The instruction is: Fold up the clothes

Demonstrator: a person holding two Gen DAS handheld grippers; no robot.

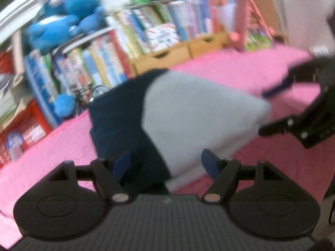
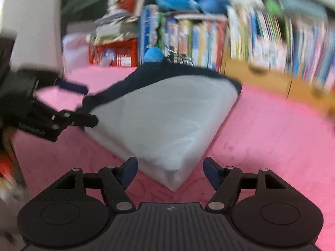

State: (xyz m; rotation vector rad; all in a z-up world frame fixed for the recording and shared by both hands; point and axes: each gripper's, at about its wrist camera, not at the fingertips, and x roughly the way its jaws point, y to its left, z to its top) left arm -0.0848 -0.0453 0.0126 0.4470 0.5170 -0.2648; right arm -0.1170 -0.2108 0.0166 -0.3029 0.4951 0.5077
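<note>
Both views smeared by motion. Book spines point(image 2: 209, 39) on the shelf run into coloured streaks; no titles readable. Blue plush toy point(image 1: 62, 23) soft-edged, its upper part cut by the frame in the right wrist view. Folded garment point(image 1: 188, 115) blurred: fabric detail lost, its near dark end hidden behind the left tool point(image 1: 165, 164). Right tool point(image 1: 278, 106) cut off by the picture's right edge. Pink surface point(image 2: 261, 146) runs out of frame on both sides.

The folded grey and navy garment point(image 2: 163, 121) sits in the middle of the pink cover point(image 2: 261, 142). Bare pink lies at 3 o'clock and near 6. Books point(image 2: 209, 37) and wooden boxes point(image 2: 261, 77) block 12 to 2 o'clock. The left gripper point(image 2: 83, 104) crowds 9 o'clock.
</note>
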